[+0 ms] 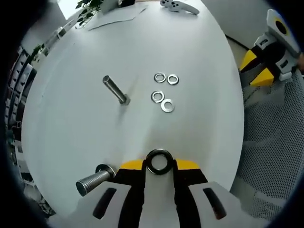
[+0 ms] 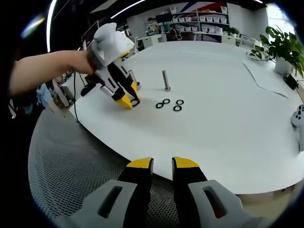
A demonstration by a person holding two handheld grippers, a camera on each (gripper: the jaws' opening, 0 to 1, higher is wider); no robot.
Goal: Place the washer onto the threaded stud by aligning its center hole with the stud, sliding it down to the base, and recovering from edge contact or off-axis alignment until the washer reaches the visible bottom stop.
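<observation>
In the left gripper view, the left claw [image 1: 159,167] has its yellow-tipped jaws closed on a dark metal washer [image 1: 159,161], held so its ring and open centre hole face the camera, just above the white round surface [image 1: 199,133]. To the left of the jaws, close by, a threaded stud [image 1: 95,179] rises from a round base on the surface; the held washer is beside it, not over it, and I cannot tell whether they touch. Farther out on the surface a second stud [image 1: 115,90] stands apart, and to its right lie four loose washers [image 1: 164,91] in a small cluster, two side by side and two nearer the claw, the last pair touching or nearly so. A white game controller [image 1: 179,5] and a sheet of paper [image 1: 116,18] lie at the far edge. At the right edge the right claw [image 1: 262,64] shows off the surface, over a grey mesh seat [image 1: 275,142]. In the right gripper view, the right claw [image 2: 162,164] hovers over the mesh seat [image 2: 71,161] at the near rim of the surface [image 2: 228,137], its jaws a narrow gap apart with nothing between them. Across the surface a person's hand [image 2: 80,61] holds the left claw [image 2: 129,101] tip-down on the surface, near the standing stud [image 2: 166,80] and the loose washers [image 2: 170,104]. A potted plant [image 2: 285,50] stands at the far right.
</observation>
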